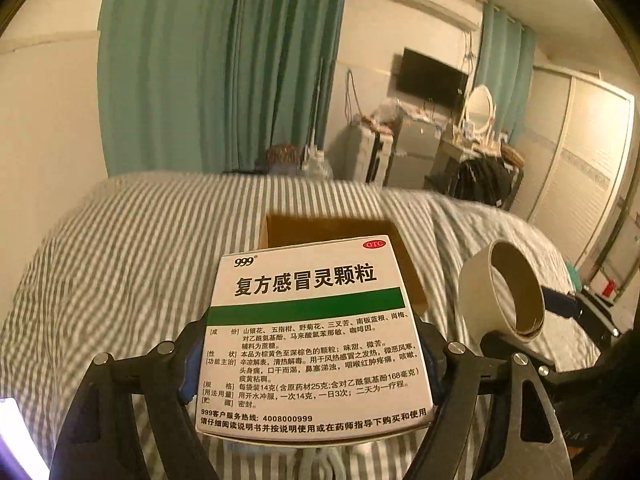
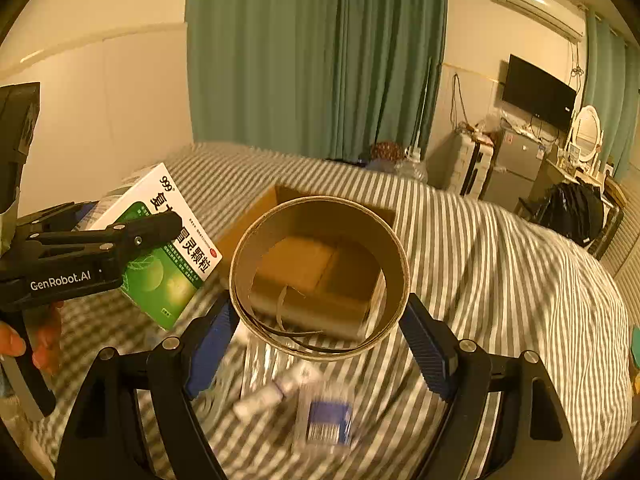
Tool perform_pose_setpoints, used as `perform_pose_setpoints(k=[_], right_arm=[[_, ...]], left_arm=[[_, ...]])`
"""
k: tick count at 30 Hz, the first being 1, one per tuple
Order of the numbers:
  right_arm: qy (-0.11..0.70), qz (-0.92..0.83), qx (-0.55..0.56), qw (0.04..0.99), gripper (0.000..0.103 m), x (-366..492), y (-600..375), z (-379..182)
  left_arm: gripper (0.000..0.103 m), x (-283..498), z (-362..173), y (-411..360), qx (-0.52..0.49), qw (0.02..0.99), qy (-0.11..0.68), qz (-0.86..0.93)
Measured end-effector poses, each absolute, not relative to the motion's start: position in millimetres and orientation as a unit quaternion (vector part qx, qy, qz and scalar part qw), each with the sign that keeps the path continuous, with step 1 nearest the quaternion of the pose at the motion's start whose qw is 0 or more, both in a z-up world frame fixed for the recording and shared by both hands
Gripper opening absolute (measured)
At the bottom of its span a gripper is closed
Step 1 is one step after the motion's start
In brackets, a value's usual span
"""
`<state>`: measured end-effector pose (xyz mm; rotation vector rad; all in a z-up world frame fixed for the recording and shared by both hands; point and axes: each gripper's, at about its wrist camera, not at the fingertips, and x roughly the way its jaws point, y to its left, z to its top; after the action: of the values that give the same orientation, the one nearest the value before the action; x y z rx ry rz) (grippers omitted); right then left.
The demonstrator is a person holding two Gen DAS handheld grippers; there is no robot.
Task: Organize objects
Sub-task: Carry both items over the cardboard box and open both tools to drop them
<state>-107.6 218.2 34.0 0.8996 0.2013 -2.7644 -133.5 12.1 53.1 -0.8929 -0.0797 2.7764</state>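
- Your left gripper (image 1: pixel 312 364) has its jaws closed on the medicine box (image 1: pixel 316 332), pinching it by its two side faces; the box hangs in the air above the striped bedding (image 1: pixel 120 248), just short of the open cardboard box (image 1: pixel 340 230)
- Your right gripper (image 2: pixel 320 340) is closed wide around the tape roll (image 2: pixel 320 276), blue pads pressed to its outer wall on either side, with the roll held over the near edge of the same cardboard box (image 2: pixel 256 208)
- Both loads look headed for one opening, and the two grippers sit close side by side; if you drop them in together, the medicine box (image 2: pixel 160 240) may knock the roll or the other tool's finger
- The roll is a thin hollow ring and seems easy to deform, so squeezing harder could buckle it and let it spring out
- A loose tail of tape (image 2: pixel 288 332) curls off the bottom of the roll; it could stick to the carton wall or your pad and drag the roll back when you let go
- The carton sits on soft bedding, so pressing on its rim may tip it
- Small packets (image 2: pixel 324 420) lie on the bed beneath your right tool; they are too blurred to identify, but lowering here could pin them
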Motion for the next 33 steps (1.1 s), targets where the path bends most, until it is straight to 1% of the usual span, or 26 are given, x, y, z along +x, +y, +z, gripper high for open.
perform_pose_setpoints(k=[6, 10, 14, 19, 22, 26, 28, 29, 33], right_arm=[[0.064, -0.947, 0.289, 0.122, 0.081, -162.8, 219.2, 52.4], [0.063, -0.948, 0.288, 0.124, 0.081, -203.3, 218.9, 53.5], [0.057, -0.941, 0.310, 0.123, 0.081, -242.9, 216.7, 37.7], [0.052, -0.925, 0.352, 0.128, 0.081, -291.7, 214.9, 2.4], [0.052, -0.917, 0.372, 0.132, 0.081, -304.2, 216.9, -15.3], [0.037, -0.913, 0.381, 0.141, 0.083, -310.0, 225.6, -23.3], [0.029, -0.915, 0.376, 0.143, 0.088, -306.4, 229.9, -18.2], [0.027, -0.918, 0.370, 0.139, 0.092, -304.2, 233.1, -14.1], [0.023, -0.928, 0.345, 0.138, 0.095, -282.7, 235.5, 14.9]], left_arm=[[0.081, -178.8, 72.7, 15.1, -0.269, 0.105, -0.029, 0.957], [0.081, -214.4, 67.9, 8.9, -0.272, 0.102, -0.044, 0.956], [0.081, -253.7, 44.5, 7.2, -0.292, 0.093, -0.048, 0.951], [0.081, -289.8, 8.5, 19.7, -0.318, 0.090, -0.034, 0.943], [0.081, -305.4, -12.0, 25.7, -0.332, 0.090, -0.031, 0.938], [0.081, -312.5, -29.6, 32.2, -0.351, 0.090, -0.021, 0.932], [0.082, -310.2, -29.5, 36.3, -0.354, 0.092, -0.013, 0.931], [0.083, -307.6, -27.1, 37.5, -0.353, 0.091, -0.010, 0.931], [0.085, -290.4, -9.2, 36.7, -0.350, 0.084, -0.005, 0.933]])
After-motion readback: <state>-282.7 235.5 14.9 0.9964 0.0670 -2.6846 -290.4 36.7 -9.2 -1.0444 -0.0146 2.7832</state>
